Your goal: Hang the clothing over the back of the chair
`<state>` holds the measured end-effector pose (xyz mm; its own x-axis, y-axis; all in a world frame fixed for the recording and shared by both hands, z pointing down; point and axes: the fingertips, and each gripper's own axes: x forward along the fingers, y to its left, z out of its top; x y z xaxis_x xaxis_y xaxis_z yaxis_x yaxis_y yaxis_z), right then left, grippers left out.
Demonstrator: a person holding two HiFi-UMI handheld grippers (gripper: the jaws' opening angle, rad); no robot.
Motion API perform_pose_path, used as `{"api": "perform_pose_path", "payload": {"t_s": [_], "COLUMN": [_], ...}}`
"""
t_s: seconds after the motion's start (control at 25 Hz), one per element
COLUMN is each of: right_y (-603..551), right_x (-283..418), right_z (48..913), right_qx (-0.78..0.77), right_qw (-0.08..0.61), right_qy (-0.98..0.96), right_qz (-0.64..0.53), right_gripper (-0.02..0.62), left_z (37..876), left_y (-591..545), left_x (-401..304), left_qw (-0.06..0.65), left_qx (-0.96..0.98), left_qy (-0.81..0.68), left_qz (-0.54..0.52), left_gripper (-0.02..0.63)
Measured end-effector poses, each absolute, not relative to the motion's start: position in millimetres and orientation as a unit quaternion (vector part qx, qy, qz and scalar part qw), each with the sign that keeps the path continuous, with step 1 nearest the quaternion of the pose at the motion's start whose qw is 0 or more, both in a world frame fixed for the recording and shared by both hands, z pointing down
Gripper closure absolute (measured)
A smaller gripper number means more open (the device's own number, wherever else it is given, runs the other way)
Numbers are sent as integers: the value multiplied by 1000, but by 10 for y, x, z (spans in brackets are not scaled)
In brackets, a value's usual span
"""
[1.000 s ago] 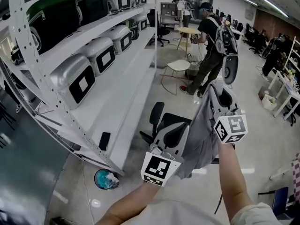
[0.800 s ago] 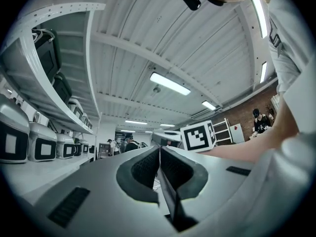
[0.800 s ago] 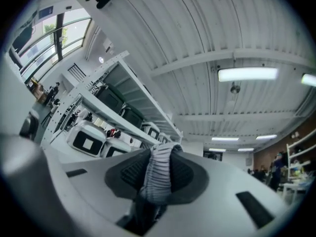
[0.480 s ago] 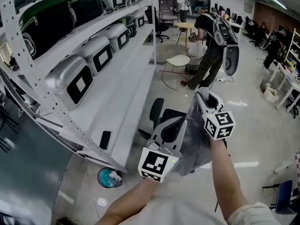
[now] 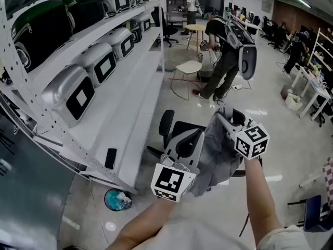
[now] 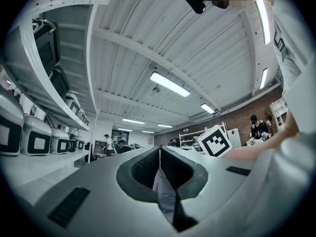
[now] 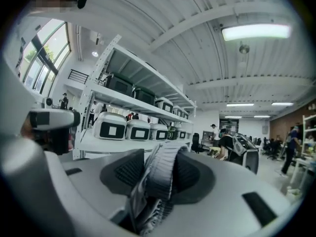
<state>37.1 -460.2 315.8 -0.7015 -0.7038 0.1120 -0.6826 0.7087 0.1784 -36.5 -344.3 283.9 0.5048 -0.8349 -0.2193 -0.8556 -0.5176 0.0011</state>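
Your left tool (image 6: 159, 157) clenches the grey garment (image 5: 221, 150) above the black chair (image 5: 167, 124). Your right tool (image 7: 160, 159) has just been opening, its ribbed hem (image 7: 163, 174) loose between the jaws. Centre the drape before releasing.

White two-jaw R gripper (image 5: 227, 117) has come down & tipped fwd, so it's now closer to the black office chair (image 5: 166, 125). Its jaws have just been opening, w/ the ribbed hem of the grey fabric garment (image 5: 217, 152) between them, sitting looser than before. Garment's top edge has dropped w/ the gripper; cloth now bunches lower, by the chair seat.
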Motion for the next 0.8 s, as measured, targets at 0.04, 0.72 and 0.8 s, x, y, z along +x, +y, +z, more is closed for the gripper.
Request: {"api": "perform_pose_path", "payload": {"t_s": [0.04,0.72,0.8], "right_y": [-4582,-4118,-4031], "right_x": [426,1531,1641], "right_z": [3103,3728,3851], "right_qx": [379,414,421], "right_qw": [85,209,205], "right_qy": [-919,-886,-884], "right_qz": [-66,-14,9], "right_gripper": [411,412,412], "left_z": [2835,2904,2912], "left_y": [-3447,-3405,-3401], "left_x": [-354,-4,1], "left_qw": [53,41,40], "left_qx": [-867,-889,-889], "left_qy": [486,443,443], "left_qz": [99,106,105], "left_gripper": [589,589,589]}}
